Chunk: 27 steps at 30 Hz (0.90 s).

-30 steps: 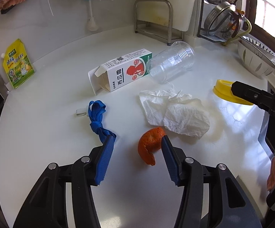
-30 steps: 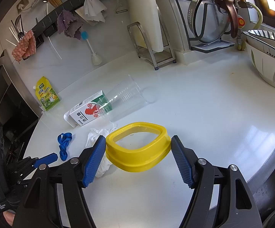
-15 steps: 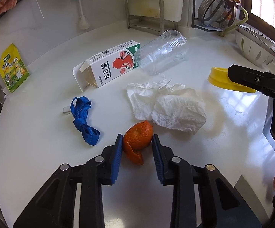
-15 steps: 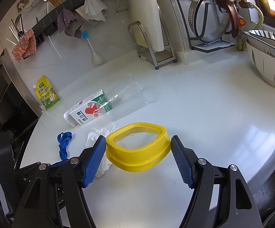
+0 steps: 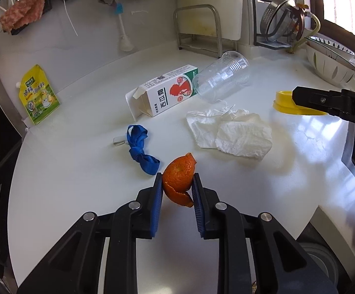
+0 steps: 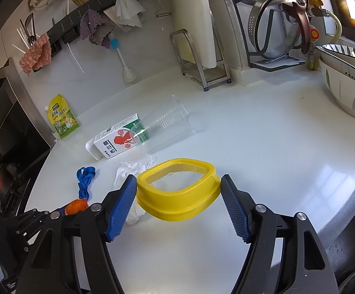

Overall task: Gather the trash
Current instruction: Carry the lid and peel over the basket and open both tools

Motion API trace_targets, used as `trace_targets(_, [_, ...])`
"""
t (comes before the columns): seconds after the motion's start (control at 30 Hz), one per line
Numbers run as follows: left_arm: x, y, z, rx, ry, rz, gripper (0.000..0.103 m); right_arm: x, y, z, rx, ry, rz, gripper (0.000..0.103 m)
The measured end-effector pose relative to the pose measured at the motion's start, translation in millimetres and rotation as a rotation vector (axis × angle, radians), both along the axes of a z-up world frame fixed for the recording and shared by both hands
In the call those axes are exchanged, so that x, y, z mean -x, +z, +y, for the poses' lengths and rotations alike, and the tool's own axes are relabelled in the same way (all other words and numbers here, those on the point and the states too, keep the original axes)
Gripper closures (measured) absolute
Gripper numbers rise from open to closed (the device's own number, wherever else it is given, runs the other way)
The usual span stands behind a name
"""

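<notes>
I have the left gripper (image 5: pixel 177 188) closed narrow on the orange peel (image 5: pixel 179 178), both blue pads pressed against its sides at the near edge of the white counter (image 5: pixel 79 171). Whether the peel is clear of the surface I cannot tell from this angle. It is a curled, thin shell, light and springy, so I judge it will fold or slip out if I squeeze harder; the hold across its rounded middle looks right, and the loose curl hanging between the pads is the part likely to tear.

My right gripper (image 6: pixel 178 203) stands wide, its pads on either side of the yellow container (image 6: pixel 177 191), close to its flanks, though I cannot tell if they touch. That rim looks like stiff, smooth plastic, so it should take a firm pinch across its short sides.

The rest of the trash lies farther out on the counter. The crumpled tissue (image 5: pixel 234 134) is just beyond the peel to the right, soft and nearly weightless, best pinched at a raised fold. The milk carton (image 5: pixel 164 93) lies on its side with its top flaps open, and the clear plastic cup (image 5: pixel 222 78) lies tipped over with its mouth against the carton's end. The cup is thin and will crush and skid, so I would take it at the rim. The knotted blue ribbon (image 5: pixel 140 152) sits left of the peel, limp, and easiest grabbed at the knot
</notes>
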State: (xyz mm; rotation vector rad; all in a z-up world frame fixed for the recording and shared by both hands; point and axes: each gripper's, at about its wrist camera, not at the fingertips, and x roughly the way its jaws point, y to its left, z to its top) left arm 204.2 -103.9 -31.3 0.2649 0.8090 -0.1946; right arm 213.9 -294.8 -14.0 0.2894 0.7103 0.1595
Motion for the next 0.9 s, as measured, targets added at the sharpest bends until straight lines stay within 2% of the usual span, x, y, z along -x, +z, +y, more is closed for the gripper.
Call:
trace_targets(0.4, [43.8,15.4,27.3,-0.004,0.028,-0.047,0.08,46.0,7.4,12.1,0.037,0.013,-0.038,0.035])
trace_targets(0.53, [69.3,18.6,32.7,0.002,0.021,-0.061,0.08,82.6,9.1,18.4,0.033,0.009,-0.046,0.035])
trace_targets(0.67, [96.7,18.1,36.4,0.016,0.012,-0.063,0.08,128.7,14.3,30.1,0.072,-0.01,-0.059,0.035])
trace_targets(0.9, [147.1,15.3,46.9,0.017,0.017,-0.089,0.08,219.9,10.1,45.6,0.042,-0.064,-0.088,0.035])
